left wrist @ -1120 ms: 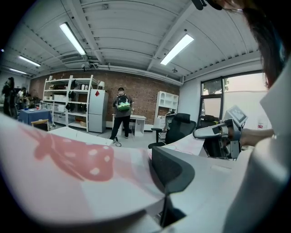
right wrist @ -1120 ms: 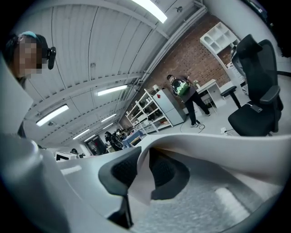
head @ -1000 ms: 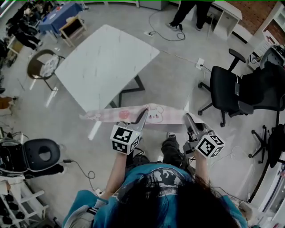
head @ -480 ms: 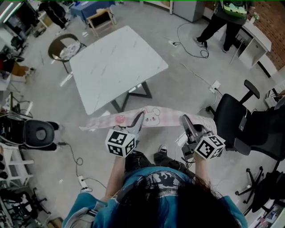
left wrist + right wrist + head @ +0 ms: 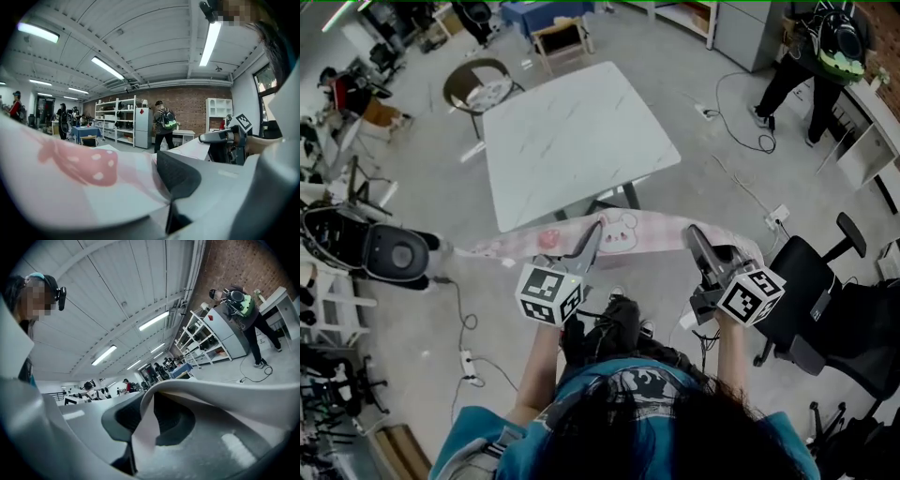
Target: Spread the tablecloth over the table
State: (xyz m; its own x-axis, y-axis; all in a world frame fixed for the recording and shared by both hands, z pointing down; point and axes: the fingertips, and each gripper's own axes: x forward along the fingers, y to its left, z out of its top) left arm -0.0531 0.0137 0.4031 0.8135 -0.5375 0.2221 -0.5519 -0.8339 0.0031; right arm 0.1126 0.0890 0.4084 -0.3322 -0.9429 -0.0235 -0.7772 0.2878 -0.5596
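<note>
The tablecloth [image 5: 623,234] is thin, soft, matt cloth in a pale pink check with printed figures. The desk [image 5: 577,141] has a smooth white top, veined like marble, with a faint sheen. The floor [image 5: 431,187] is smooth, grey and slightly glossy. The left gripper [image 5: 592,241] has matt grey plastic jaws with a dark, finely ribbed pad. Its marker cube is matt black and white.

One white marble-topped counter [image 5: 577,141] out front. One pink checked tablecloth [image 5: 623,234], just the one. Two claws: left claw [image 5: 593,236], right claw [image 5: 692,236]. Chairs in the head view: one black swivel office chair [image 5: 802,281], one round brown chair [image 5: 483,89], one wooden-framed chair [image 5: 558,37]. One person with a green backpack [image 5: 820,56].
</note>
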